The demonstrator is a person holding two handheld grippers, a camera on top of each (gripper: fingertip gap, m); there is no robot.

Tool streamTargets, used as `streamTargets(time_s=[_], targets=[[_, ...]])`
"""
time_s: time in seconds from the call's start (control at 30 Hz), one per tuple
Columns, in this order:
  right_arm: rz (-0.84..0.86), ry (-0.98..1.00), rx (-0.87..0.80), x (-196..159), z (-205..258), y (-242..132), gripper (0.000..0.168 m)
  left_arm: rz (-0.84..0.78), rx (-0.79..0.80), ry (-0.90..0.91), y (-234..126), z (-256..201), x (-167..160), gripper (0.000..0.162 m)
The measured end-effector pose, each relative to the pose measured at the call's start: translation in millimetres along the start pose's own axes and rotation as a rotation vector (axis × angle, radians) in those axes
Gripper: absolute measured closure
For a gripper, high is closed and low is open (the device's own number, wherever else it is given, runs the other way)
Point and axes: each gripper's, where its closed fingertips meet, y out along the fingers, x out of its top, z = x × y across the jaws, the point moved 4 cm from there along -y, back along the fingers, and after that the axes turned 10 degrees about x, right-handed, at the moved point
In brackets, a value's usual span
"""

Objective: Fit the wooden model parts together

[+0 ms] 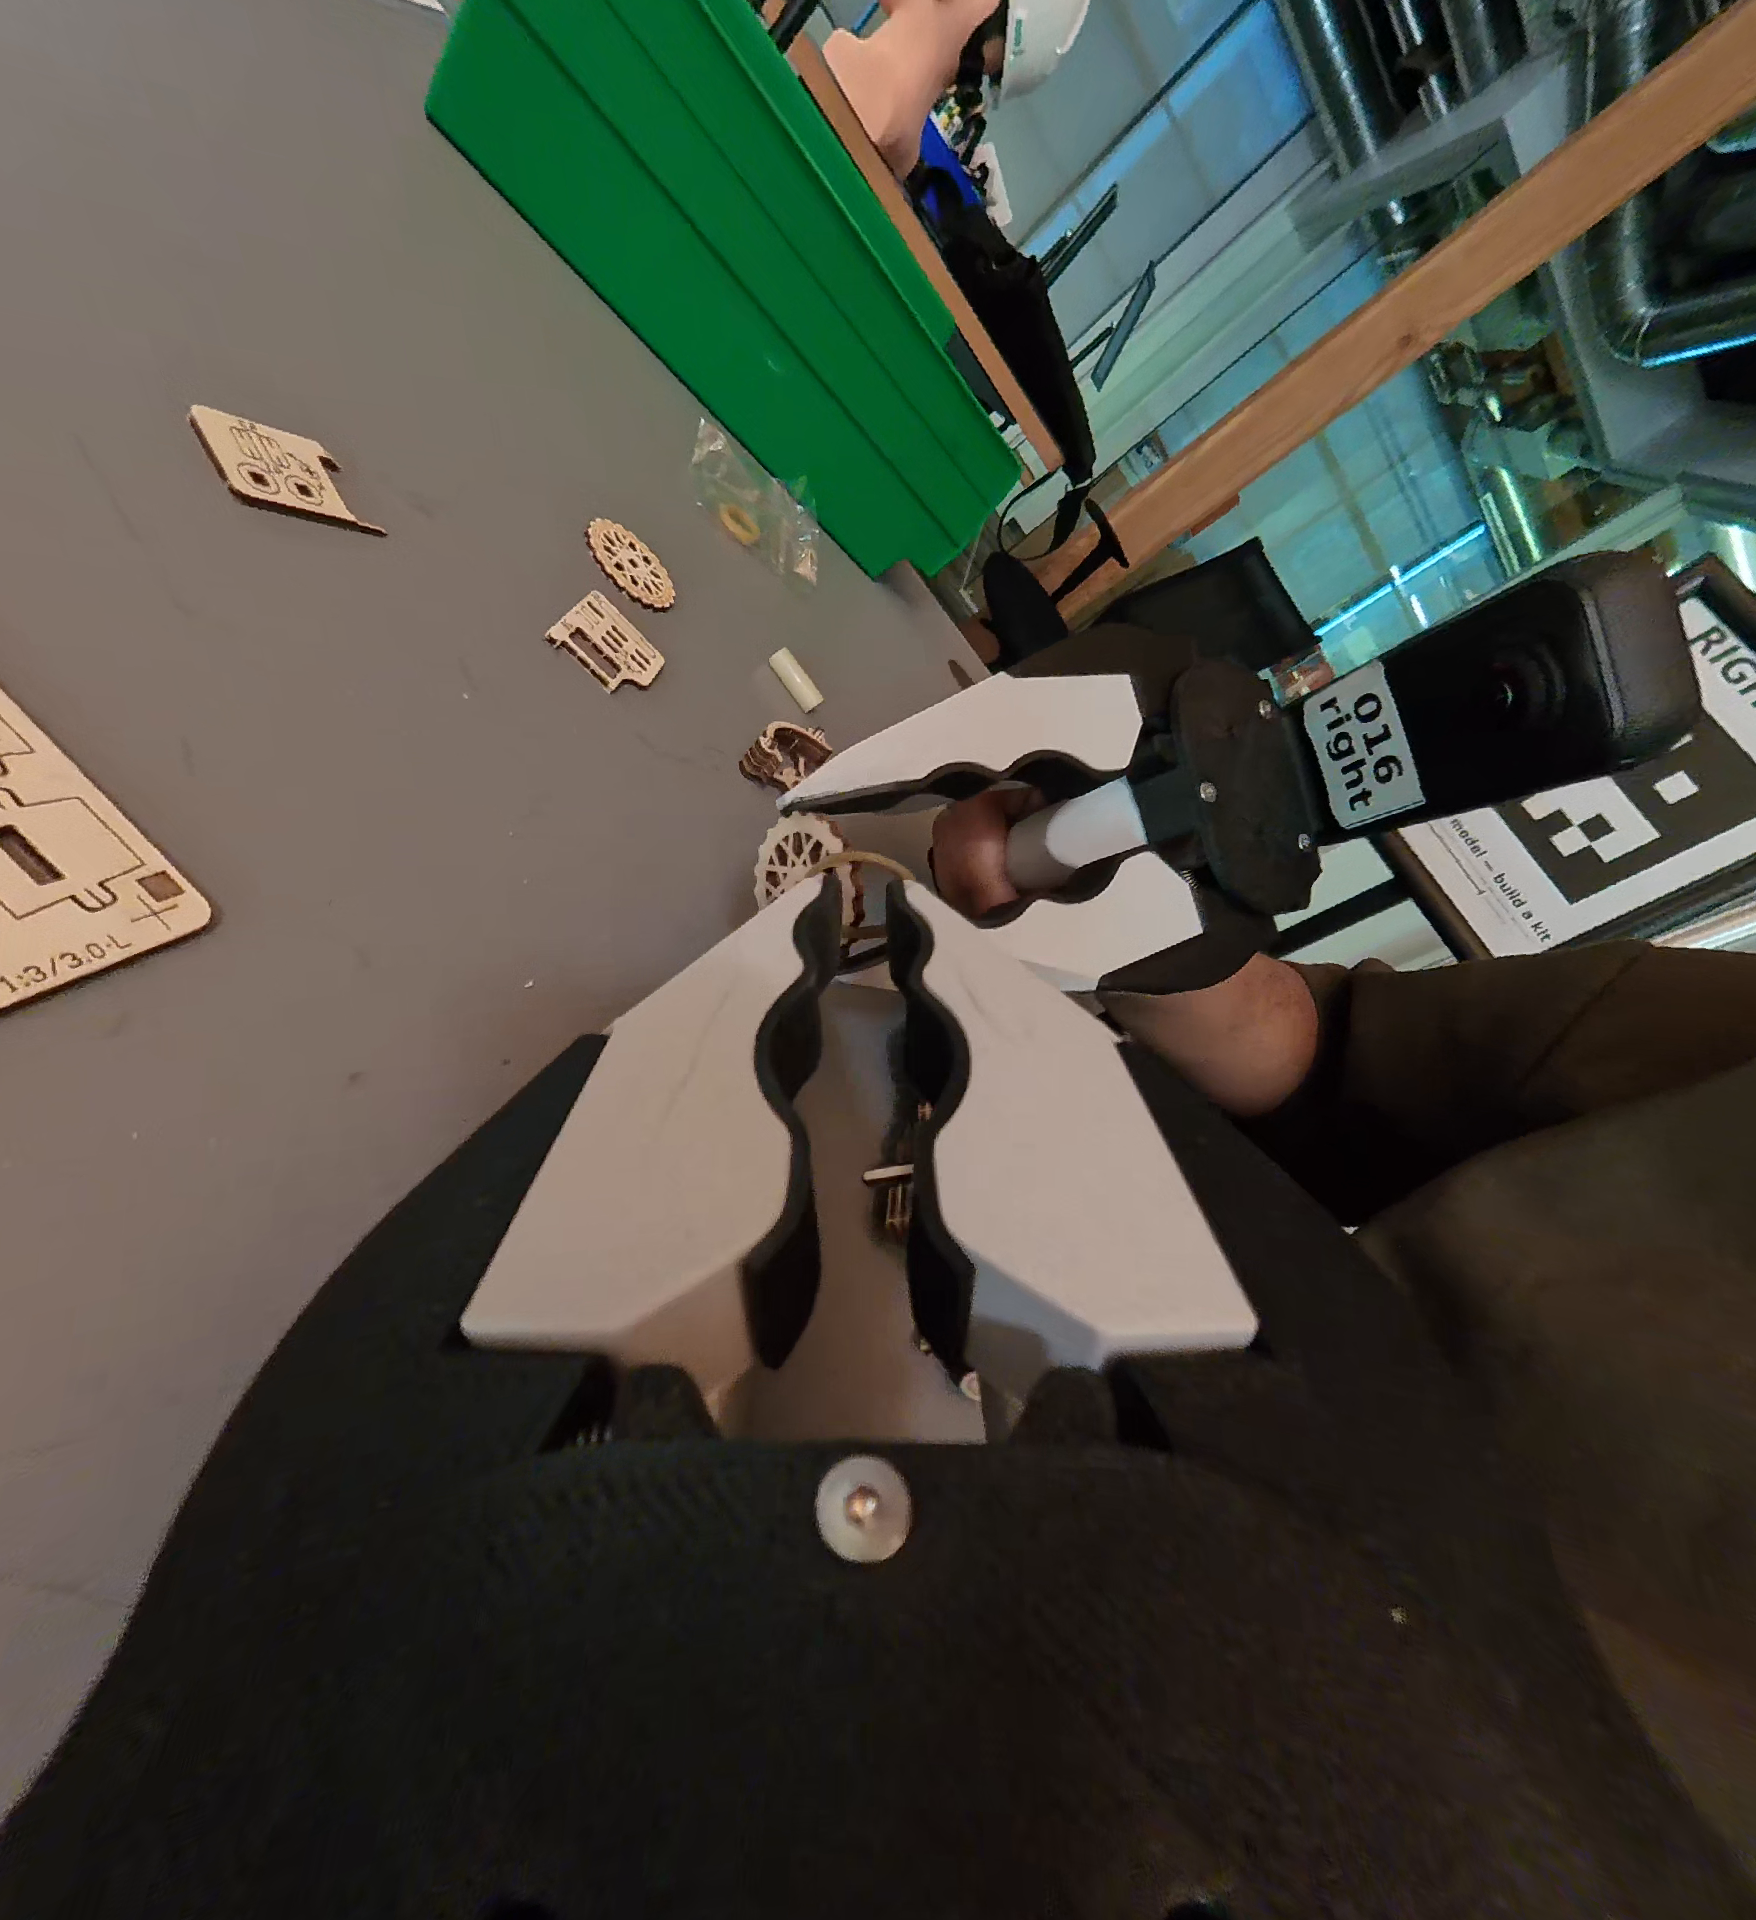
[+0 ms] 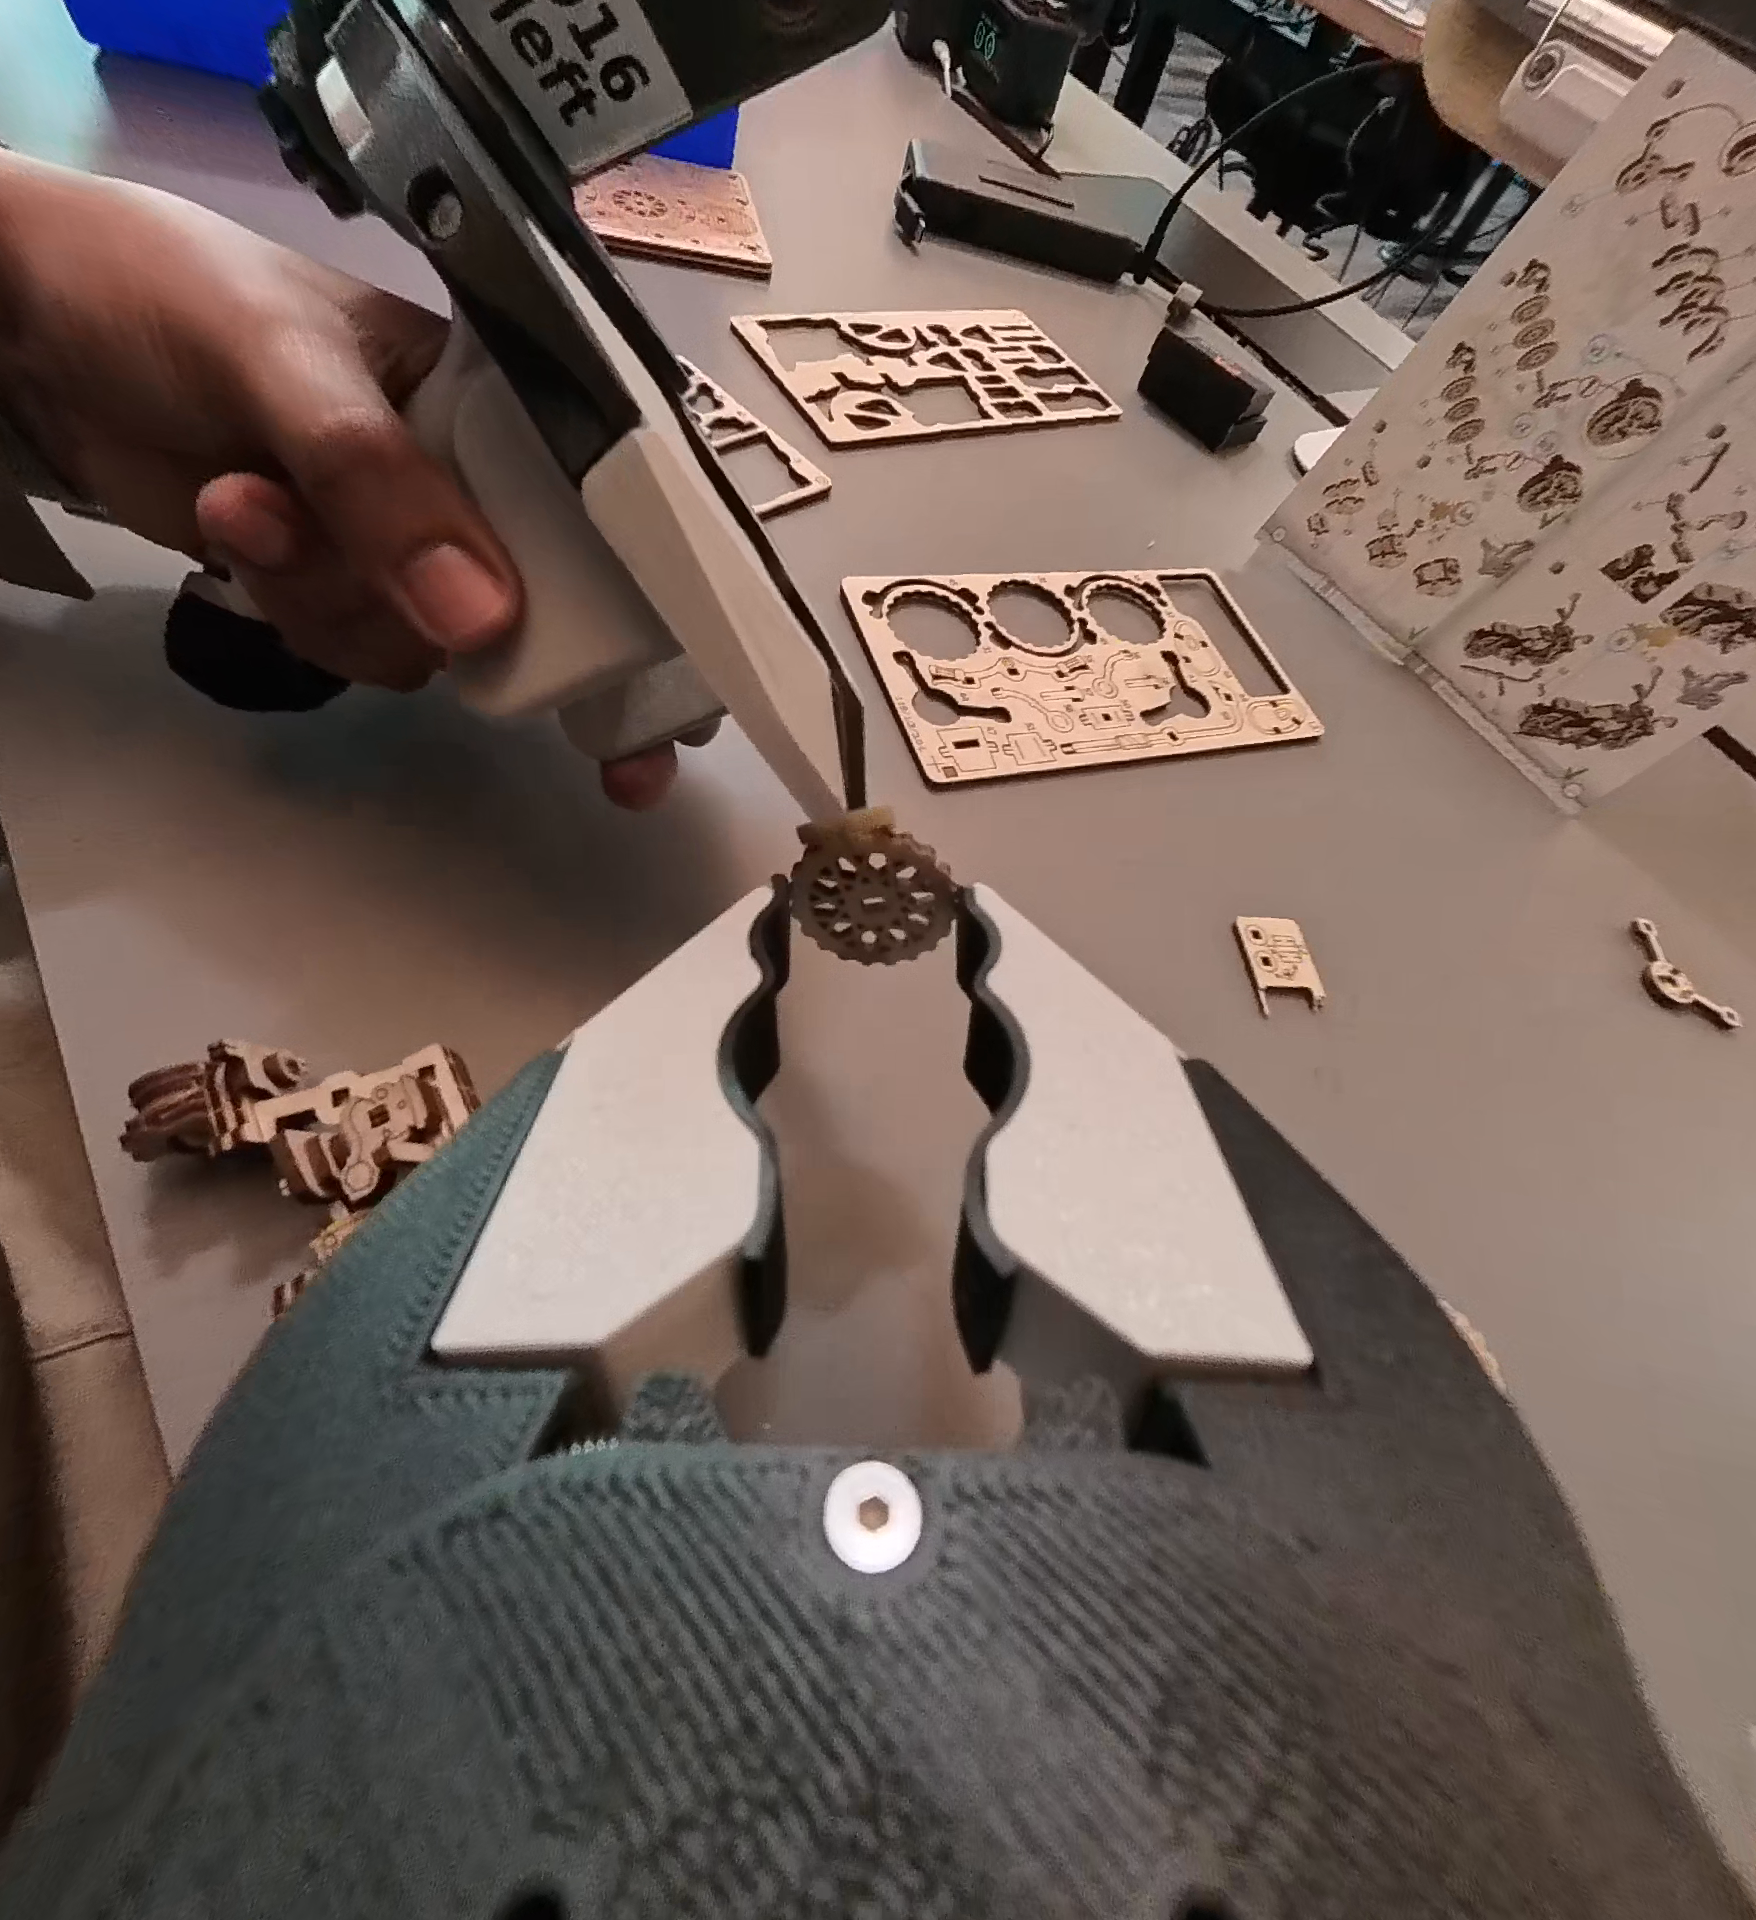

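Observation:
My right gripper (image 2: 872, 899) is shut on a round wooden gear wheel (image 2: 869, 914) and holds it upright above the grey table (image 2: 1269, 1195). My left gripper (image 2: 843, 802) comes in from the upper left, and its tips are shut on a small pale wooden part (image 2: 858, 826) at the wheel's top edge. In the left wrist view my left gripper (image 1: 861, 896) has its fingers nearly together, with the thin part and a tan loop between the tips. There the right gripper (image 1: 817, 871) holds the gear wheel (image 1: 791, 862) just beyond them. How the part meets the wheel is hidden.
A half-built wooden model (image 2: 302, 1122) lies at the near left. Punched-out sheets (image 2: 1082, 675) and an instruction sheet (image 2: 1601, 436) lie beyond. Small loose parts (image 2: 1279, 961) lie to the right. A loose gear (image 1: 630, 561) and green bins (image 1: 708, 260) are farther off. Less than 4 cm separates the two grippers' tips.

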Motion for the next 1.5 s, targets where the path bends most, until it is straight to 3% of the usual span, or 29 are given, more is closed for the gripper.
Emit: streamTargets(time_s=[1.5], targets=[[-0.039,0.056,0.059,0.5,2.6,0.1,0.137,-0.004,-0.049,-0.108,-3.6,3.3,2.6,0.162]])
